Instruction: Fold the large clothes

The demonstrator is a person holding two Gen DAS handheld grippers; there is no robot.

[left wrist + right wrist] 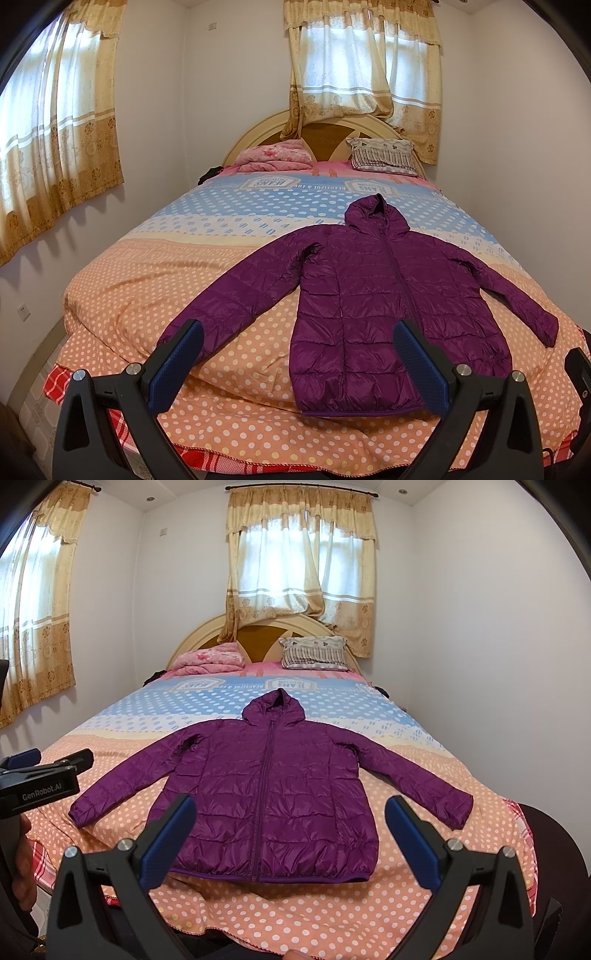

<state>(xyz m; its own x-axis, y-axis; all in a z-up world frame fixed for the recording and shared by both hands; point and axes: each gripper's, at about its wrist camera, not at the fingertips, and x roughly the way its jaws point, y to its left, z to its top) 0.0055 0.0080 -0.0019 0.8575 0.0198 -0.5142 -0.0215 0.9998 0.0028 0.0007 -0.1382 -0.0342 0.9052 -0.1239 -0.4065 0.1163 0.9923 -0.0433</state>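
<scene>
A purple quilted hooded jacket lies flat and zipped on the bed, front up, hood toward the headboard, both sleeves spread outward; it also shows in the right wrist view. My left gripper is open and empty, held above the foot of the bed, in front of the jacket's left sleeve and hem. My right gripper is open and empty, in front of the jacket's hem. The left gripper also shows at the left edge of the right wrist view.
The bed has a polka-dot cover in orange, white and blue. A folded pink blanket and a striped pillow lie by the headboard. Walls stand close on the bed's left and right. Curtained windows are behind.
</scene>
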